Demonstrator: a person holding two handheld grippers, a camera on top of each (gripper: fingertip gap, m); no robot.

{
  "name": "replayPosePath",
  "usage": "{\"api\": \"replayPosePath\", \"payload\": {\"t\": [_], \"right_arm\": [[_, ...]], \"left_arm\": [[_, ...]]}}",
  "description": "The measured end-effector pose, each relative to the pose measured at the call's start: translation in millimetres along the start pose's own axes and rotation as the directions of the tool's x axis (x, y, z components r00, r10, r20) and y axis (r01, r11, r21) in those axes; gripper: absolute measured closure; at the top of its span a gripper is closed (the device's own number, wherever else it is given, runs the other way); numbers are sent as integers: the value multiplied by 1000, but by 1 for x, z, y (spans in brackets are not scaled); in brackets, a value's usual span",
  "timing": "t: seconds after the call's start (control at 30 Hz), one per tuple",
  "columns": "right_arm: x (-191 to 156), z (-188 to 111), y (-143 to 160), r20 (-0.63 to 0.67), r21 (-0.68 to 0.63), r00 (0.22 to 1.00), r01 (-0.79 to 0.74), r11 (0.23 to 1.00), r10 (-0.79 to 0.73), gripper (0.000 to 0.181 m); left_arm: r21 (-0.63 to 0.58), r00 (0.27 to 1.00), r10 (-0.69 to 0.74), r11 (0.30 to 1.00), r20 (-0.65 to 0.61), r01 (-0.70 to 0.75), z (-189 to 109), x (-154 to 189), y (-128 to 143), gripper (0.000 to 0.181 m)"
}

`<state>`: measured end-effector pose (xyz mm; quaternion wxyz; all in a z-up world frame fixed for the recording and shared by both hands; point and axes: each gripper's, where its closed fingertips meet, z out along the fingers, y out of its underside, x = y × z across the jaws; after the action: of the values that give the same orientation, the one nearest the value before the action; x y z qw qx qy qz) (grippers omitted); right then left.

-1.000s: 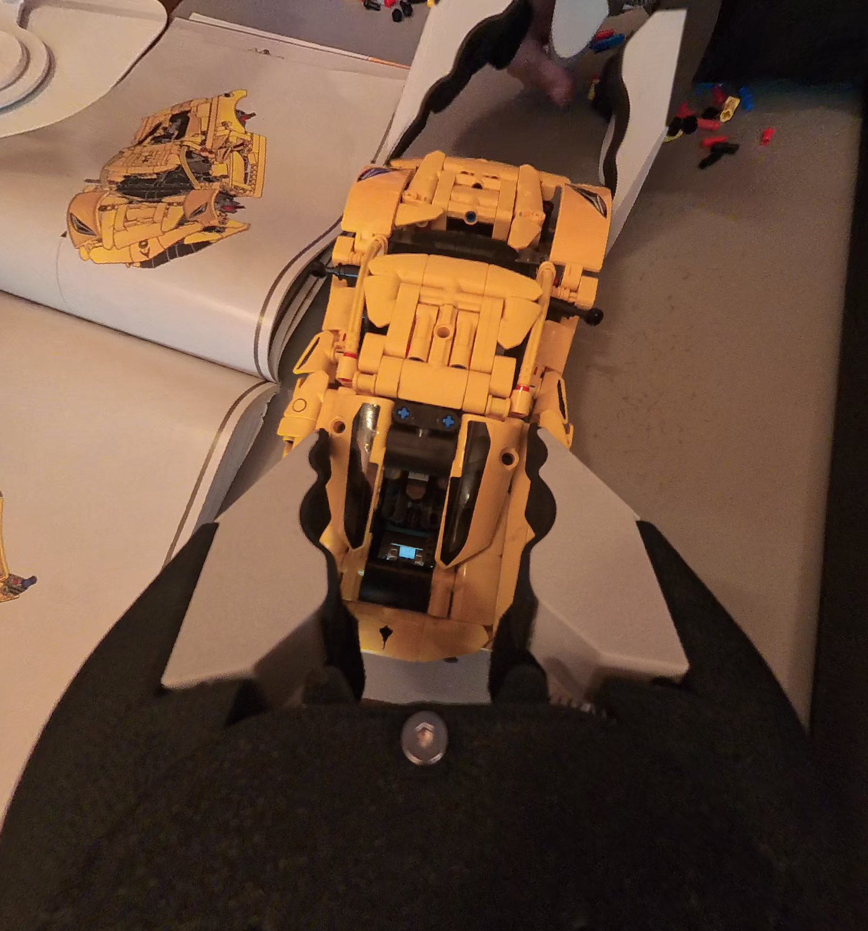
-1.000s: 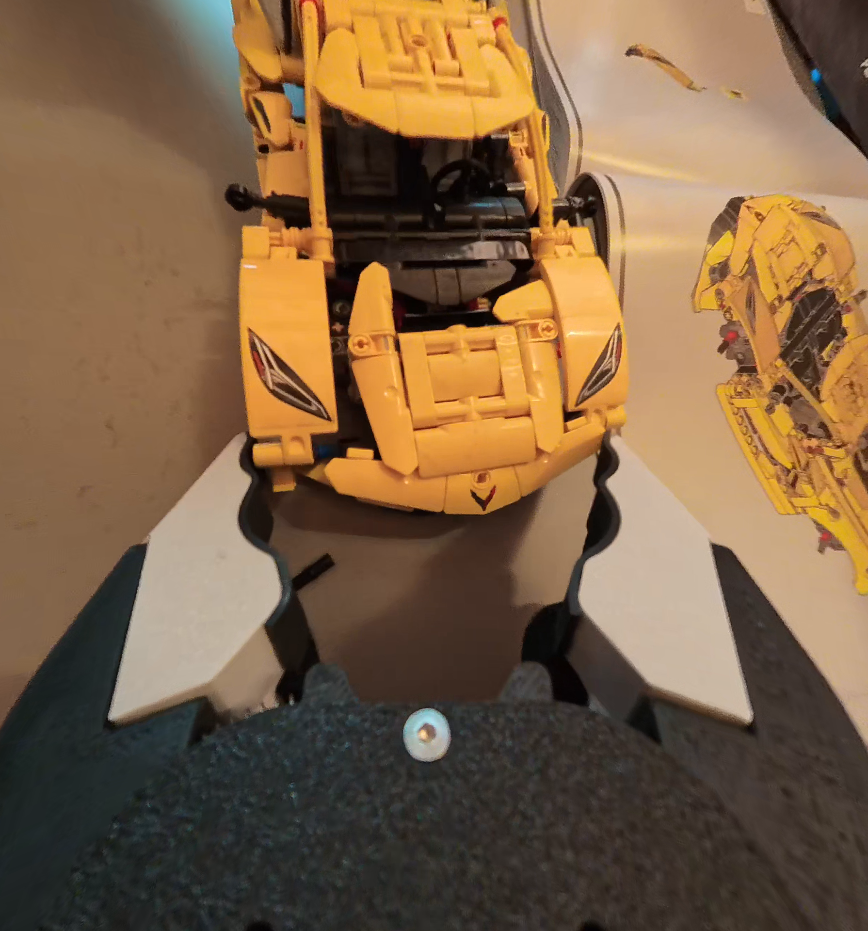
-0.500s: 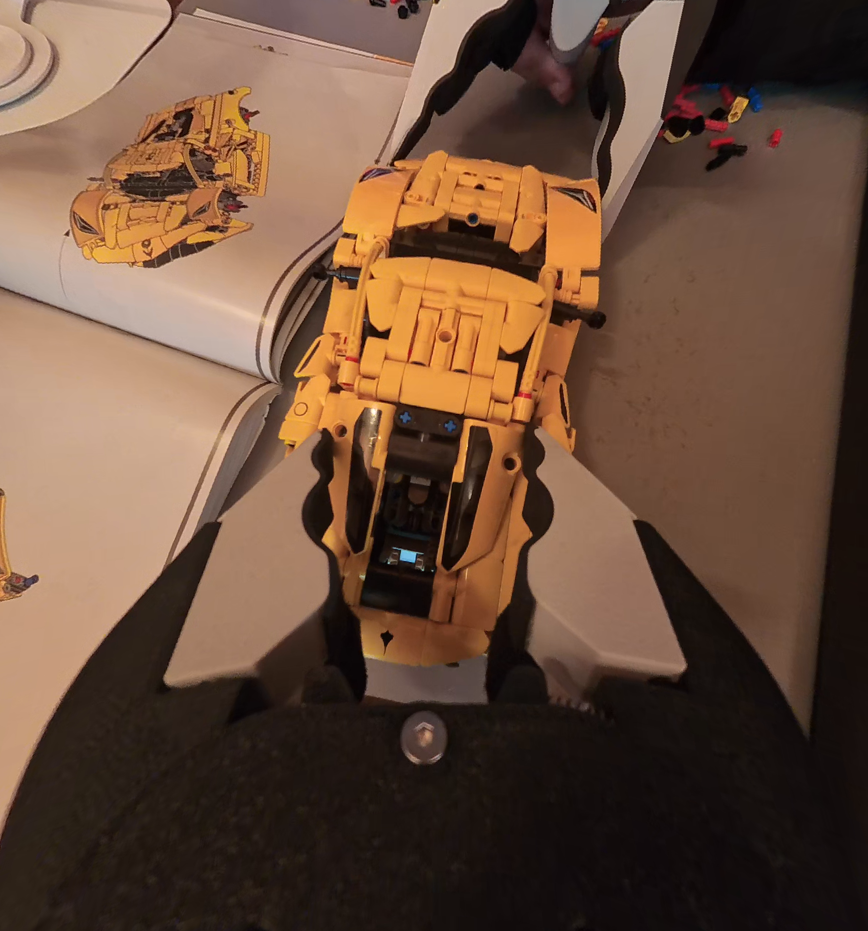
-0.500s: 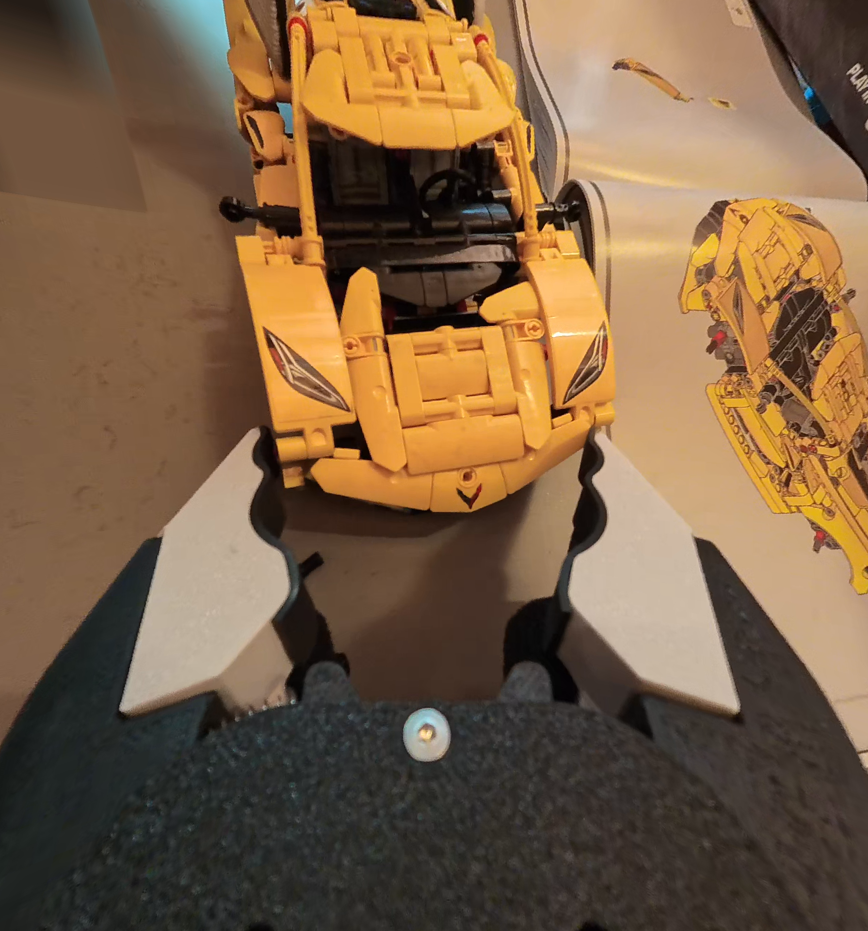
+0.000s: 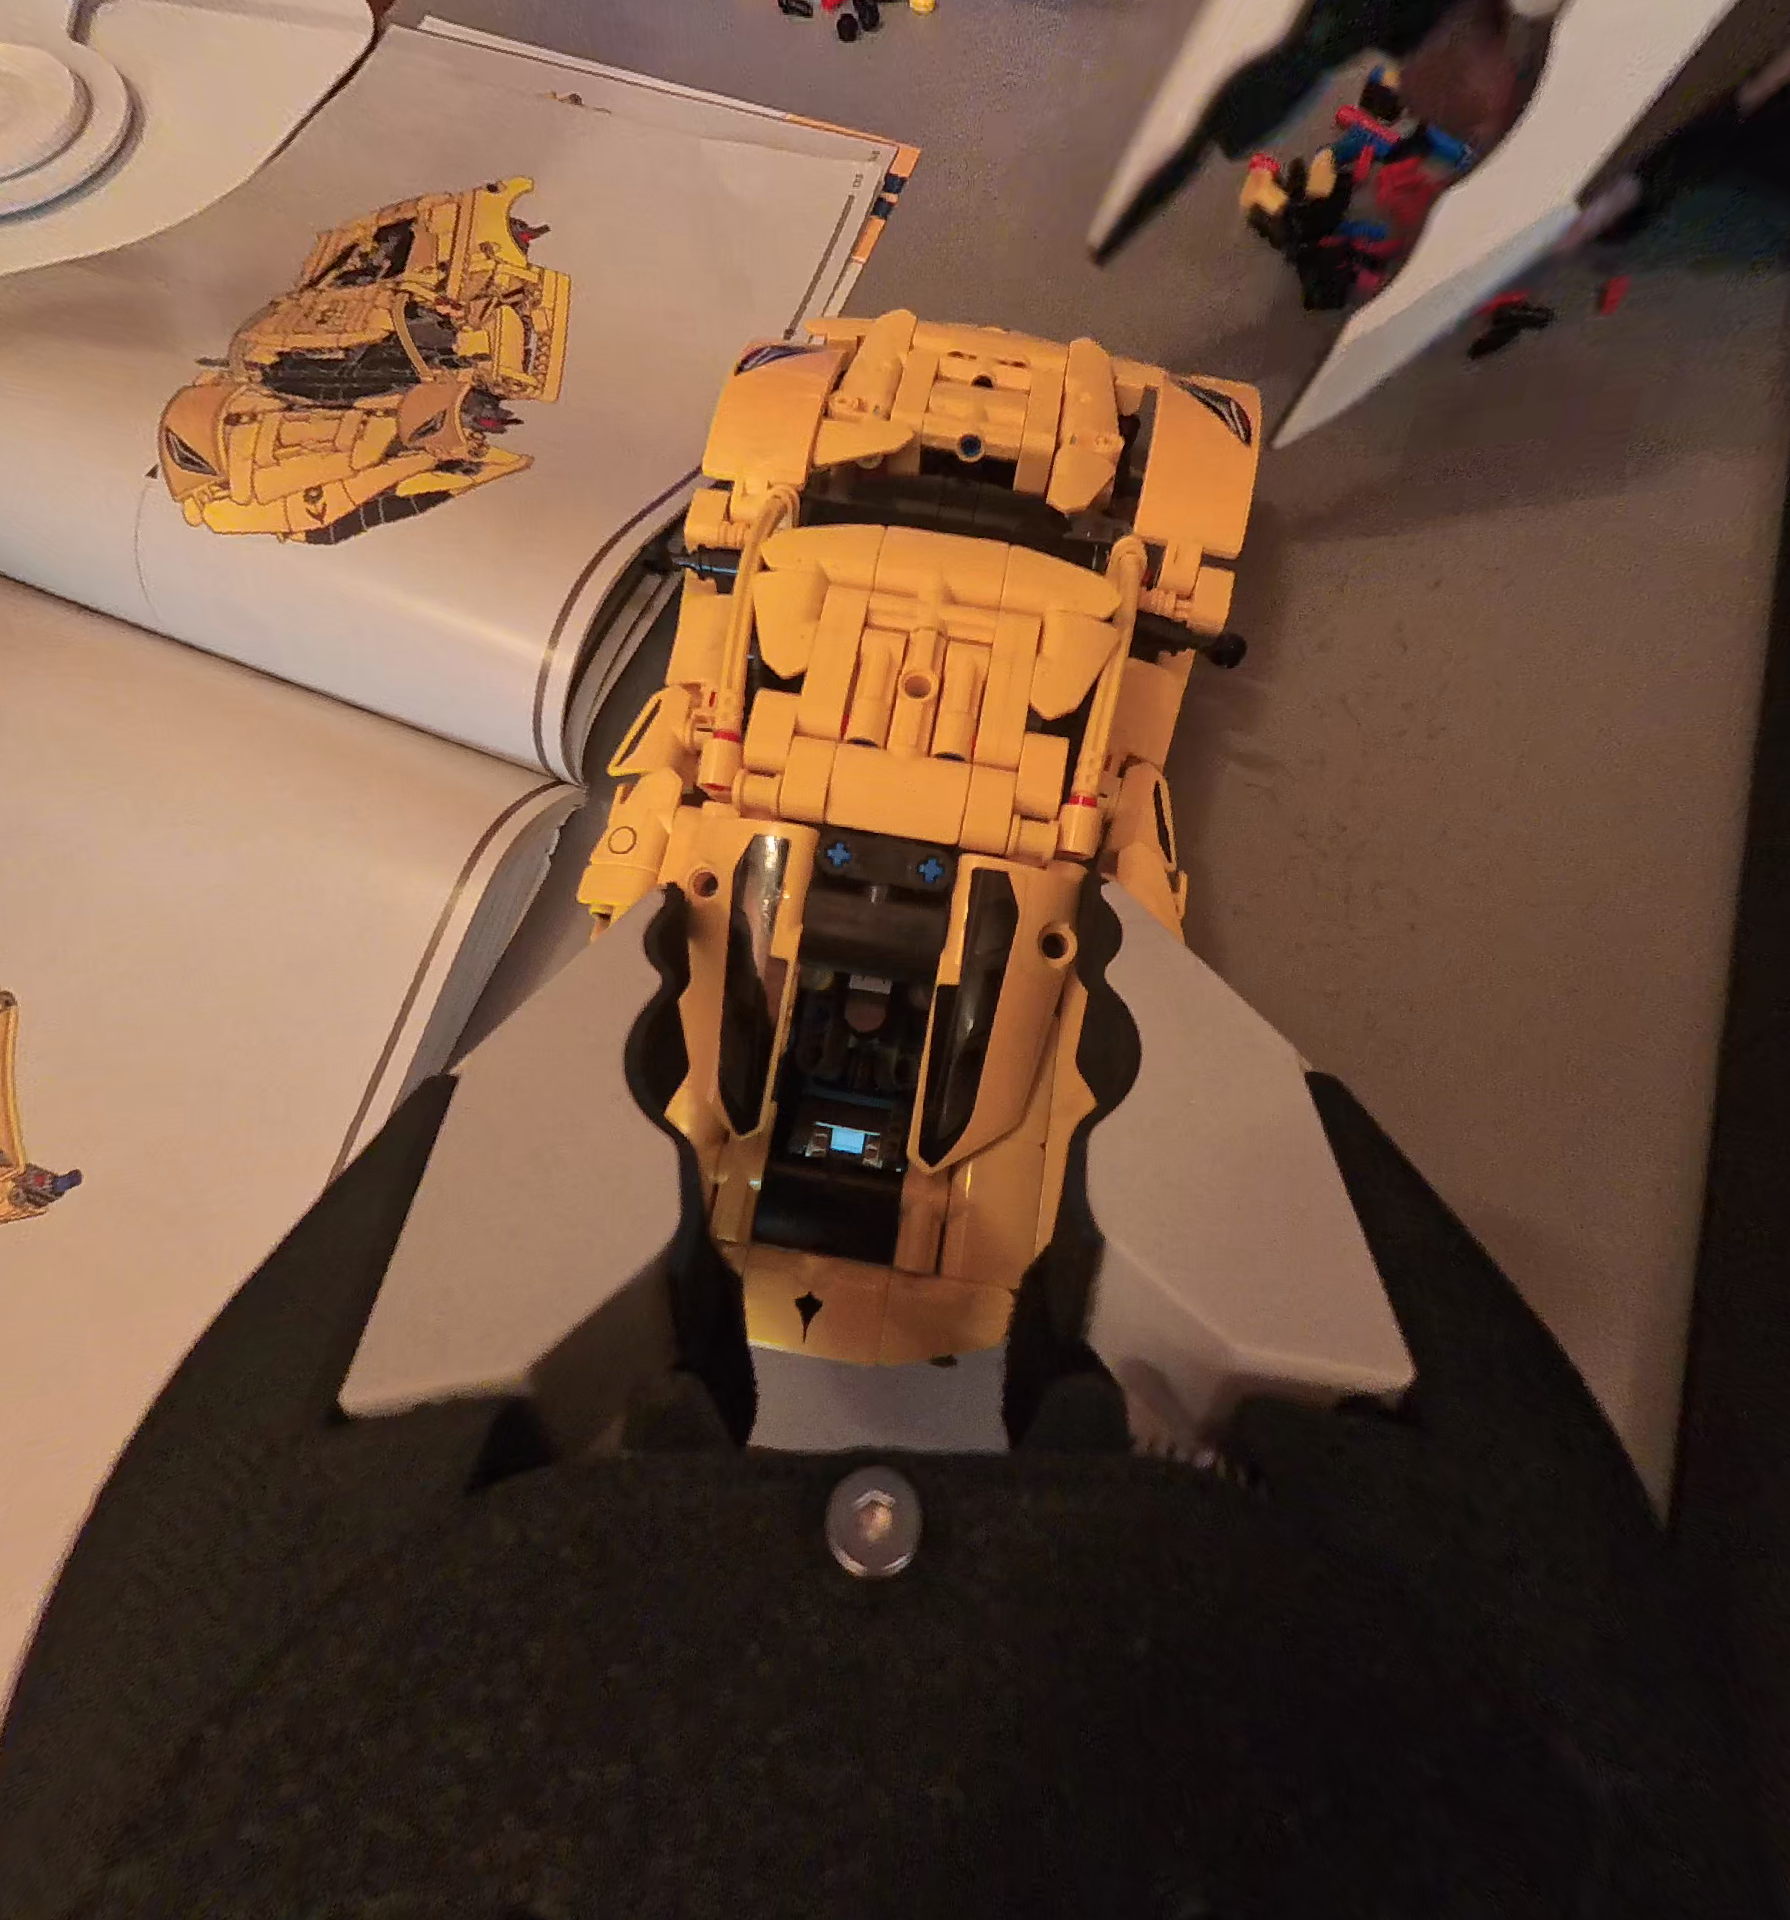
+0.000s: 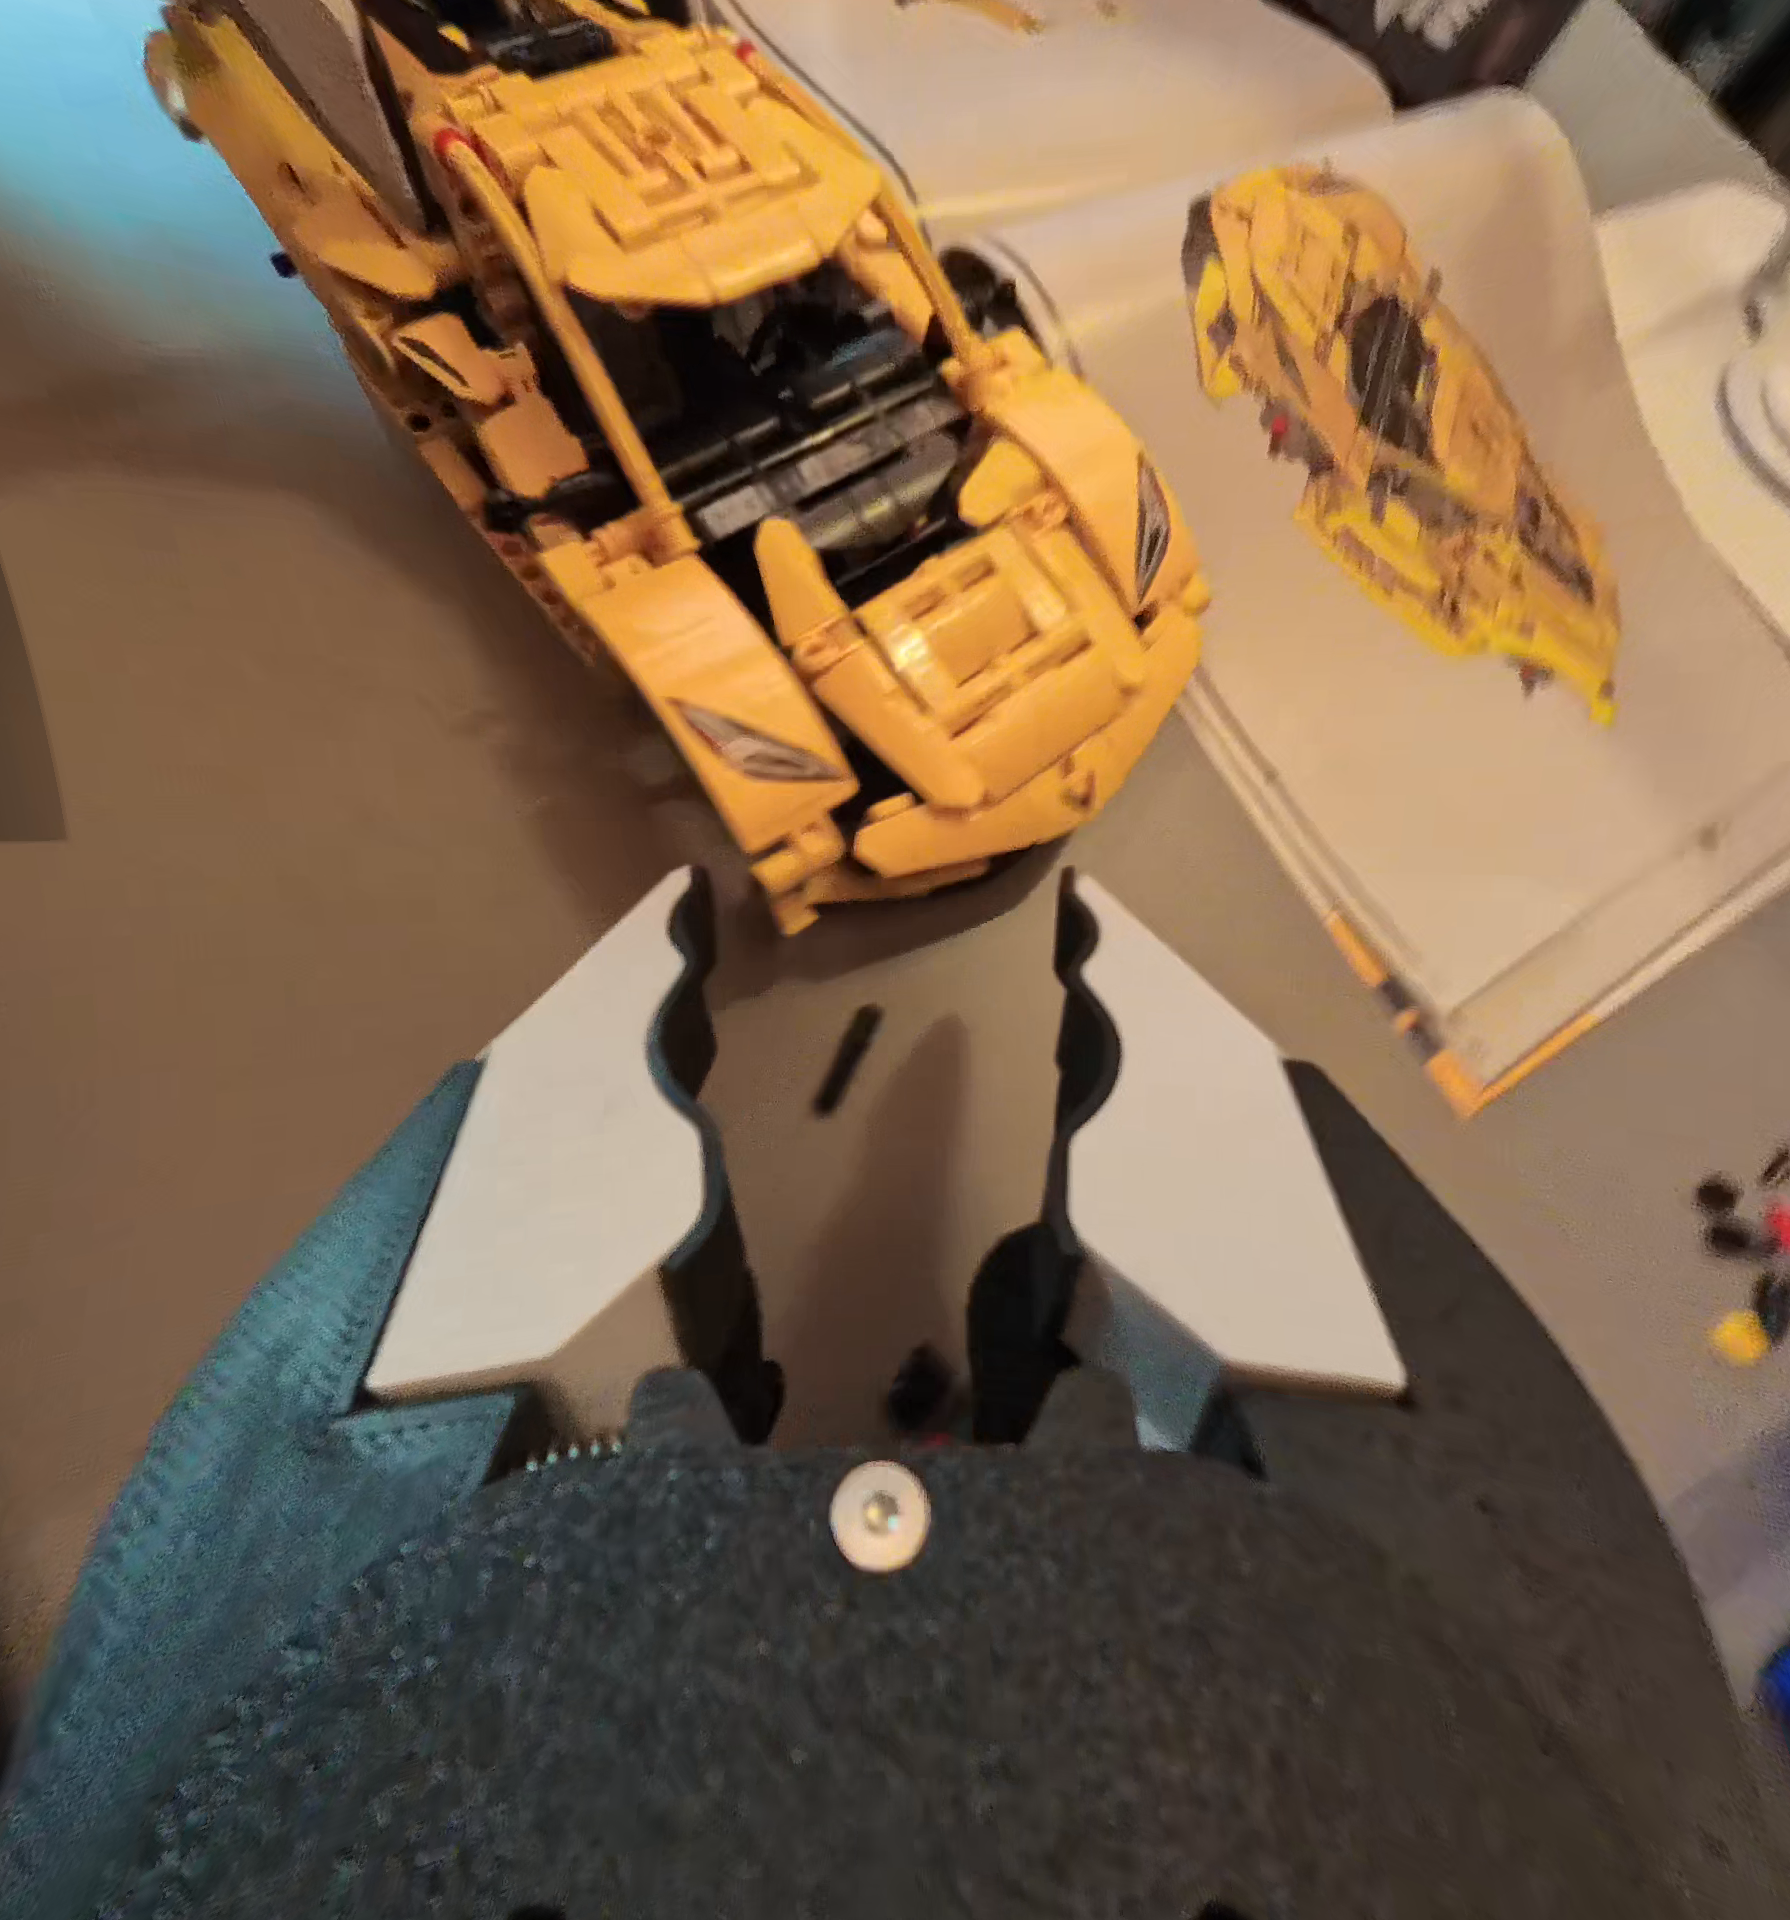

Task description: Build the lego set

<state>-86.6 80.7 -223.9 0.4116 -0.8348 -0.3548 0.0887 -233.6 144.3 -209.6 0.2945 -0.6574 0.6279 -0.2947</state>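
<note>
Right tongs point(image 6: 875, 914) pulling back from the yellow car point(image 5: 932, 790)
Left tongs point(image 5: 875, 935) are clamping its rear; right tongs are gaping, empty.

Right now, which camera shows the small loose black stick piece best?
The right wrist view: the black stick piece lies on the table between the open right tongs. The left wrist view doesn't show it.
</note>
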Motion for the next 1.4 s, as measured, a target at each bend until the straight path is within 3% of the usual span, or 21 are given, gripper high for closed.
{"api": "replayPosePath", "payload": {"t": [0.1,0.17,0.27,0.33,0.5,0.57,0.63,0.7,0.83,1.0,1.23,1.4], "right_arm": [[-10,-11,6,-161,16,965,-208,978,208,147],[-17,-9,0,-188,69,934,-294,953,302,154],[-14,1,5,-288,40,909,-304,952,302,153],[-18,5,4,-280,45,903,-326,944,326,153],[-12,6,11,-327,41,883,-343,938,338,158],[-9,5,11,-319,59,879,-355,933,355,160],[-8,5,12,-305,75,877,-366,928,370,160],[-8,5,12,-293,81,881,-365,927,372,160],[-9,6,11,-257,106,882,-381,918,396,159],[-10,6,11,-202,128,877,-418,899,437,157],[-10,5,11,-180,127,880,-422,897,440,155],[-12,2,12,-184,120,883,-415,902,431,156]], "left_arm": [[-3,1000,-7,1000,7,7,0,1,0,106],[-13,1000,-9,1000,10,9,0,3,0,106],[-33,1000,-12,999,2,12,-1,9,1,107],[-58,1000,-12,998,-20,10,-3,16,3,107],[-161,951,-29,987,-308,-22,-32,57,17,118],[-160,933,-20,986,-359,-41,-45,52,14,118],[-63,937,-18,998,-350,-4,-50,31,-9,118],[32,946,-44,998,-322,58,-41,4,-34,118],[60,917,-154,980,-369,188,4,-27,-49,118],[-29,776,-326,929,-540,369,51,-19,-60,118],[-201,748,-401,916,-529,348,82,1,-43,124],[-211,689,-434,897,-580,388,82,10,-42,130]]}}
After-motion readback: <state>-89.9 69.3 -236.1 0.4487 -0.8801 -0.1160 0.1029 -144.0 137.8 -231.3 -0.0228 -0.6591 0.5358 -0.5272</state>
